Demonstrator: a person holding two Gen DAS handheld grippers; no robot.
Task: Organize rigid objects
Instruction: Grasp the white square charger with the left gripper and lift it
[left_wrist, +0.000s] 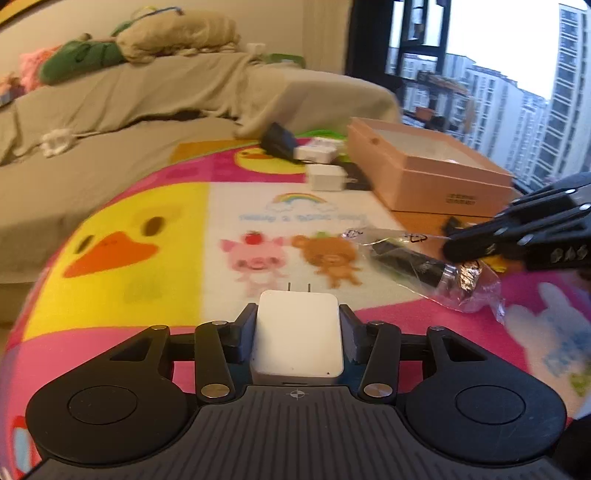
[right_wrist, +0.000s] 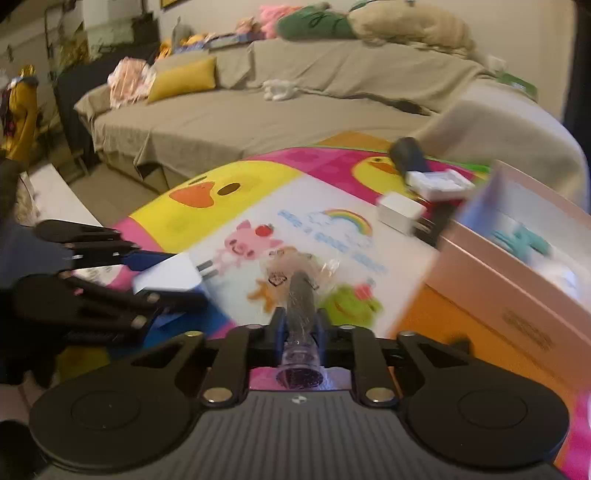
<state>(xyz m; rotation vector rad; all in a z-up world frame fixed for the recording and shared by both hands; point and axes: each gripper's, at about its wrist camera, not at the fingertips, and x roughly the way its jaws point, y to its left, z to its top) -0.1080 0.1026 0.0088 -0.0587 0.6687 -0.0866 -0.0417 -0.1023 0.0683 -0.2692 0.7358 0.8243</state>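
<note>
My left gripper (left_wrist: 297, 325) is shut on a white plug adapter (left_wrist: 298, 332), prongs pointing forward, above the cartoon play mat (left_wrist: 147, 266). It also shows in the right wrist view (right_wrist: 173, 275), held by the left gripper (right_wrist: 184, 277) at the left. My right gripper (right_wrist: 298, 325) is shut on a black cylinder in a clear plastic bag (right_wrist: 301, 299). In the left wrist view the bagged cylinder (left_wrist: 410, 264) hangs from the right gripper (left_wrist: 458, 251) at the right. A pink open box (left_wrist: 428, 166) stands at the back right.
A white charger (left_wrist: 327, 177), a white box (left_wrist: 317, 150) and a black object (left_wrist: 277, 142) lie on the mat's far side beside the pink box (right_wrist: 517, 266). A beige-covered sofa (right_wrist: 258, 110) runs behind the mat. A window is at the right.
</note>
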